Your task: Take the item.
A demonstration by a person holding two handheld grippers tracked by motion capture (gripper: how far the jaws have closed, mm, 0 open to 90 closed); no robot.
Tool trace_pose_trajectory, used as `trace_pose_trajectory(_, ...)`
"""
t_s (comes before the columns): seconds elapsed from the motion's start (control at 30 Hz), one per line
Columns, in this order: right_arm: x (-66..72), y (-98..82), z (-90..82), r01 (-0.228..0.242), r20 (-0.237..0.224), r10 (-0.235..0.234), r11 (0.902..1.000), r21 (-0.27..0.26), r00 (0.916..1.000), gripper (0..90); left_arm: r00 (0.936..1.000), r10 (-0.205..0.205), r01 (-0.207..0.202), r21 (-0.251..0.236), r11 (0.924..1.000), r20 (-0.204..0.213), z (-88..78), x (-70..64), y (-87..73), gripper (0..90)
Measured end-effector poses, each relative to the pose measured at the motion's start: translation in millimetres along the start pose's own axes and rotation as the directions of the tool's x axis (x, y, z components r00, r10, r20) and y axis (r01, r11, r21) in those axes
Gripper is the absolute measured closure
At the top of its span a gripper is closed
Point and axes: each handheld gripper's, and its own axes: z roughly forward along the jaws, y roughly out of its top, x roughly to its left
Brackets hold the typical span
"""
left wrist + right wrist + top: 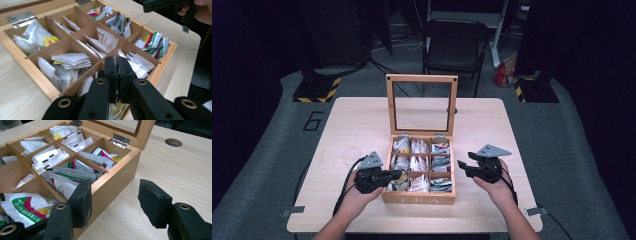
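High view: we see a wooden tea box (418, 199) near the front edge of the table (352, 120), its glass-paned lid (422, 104) standing upright at the back. Nine compartments, all stocked with sachets.

Left gripper (398, 175) reaches into the front-left compartment. In the left gripper view its jaws stand pressed almost together, and a sliver of white paper seems caught between them, with a white tea bag (84, 86) just below; the jaws hide the contact, so we cannot say for sure that it is held. Right gripper (462, 165) hovers beside the box's right wall, apart from it, jaws half spread and holding nothing; the right gripper view confirms the gap is bare.

The tea bag: a flat white paper sachet, crumpled, lying among others in the compartment at the box's front-left corner.

Handling, as we judge it: very light, soft, thin, easily creased or torn. Neighbouring sachets may ride up with it. Best taken by a free top edge or corner that stands above the pile, with a modest pinch, then lifted straight clear of the dividers.
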Motion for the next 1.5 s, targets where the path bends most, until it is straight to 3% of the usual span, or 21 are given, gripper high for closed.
trace_pose_trajectory(0.77, -1.7, -1.7, 0.2, -0.015, 0.001, 0.015, 0.9999, 0.004, 0.9999, 43.4, 0.9976, -0.008, 0.006, -0.026, 0.9996, -0.069, -27.2, 20.0, 26.9, 87.7)
trace_pose_trajectory(1.07, -1.8, -2.2, 1.1, -0.009, -0.001, 0.009, 0.9999, 0.008, 1.0000, 43.4, 0.9937, -0.014, 0.010, -0.034, 0.9994, -0.112, -40.6, 33.7, 34.1, 87.7)
trace_pose_trajectory(1.5, -1.6, -3.0, 2.1, -0.013, 0.001, 0.013, 0.9999, 0.010, 0.9999, 43.4, 0.9848, -0.055, 0.046, -0.058, 0.9973, -0.165, -61.2, 56.5, 43.9, 87.9)
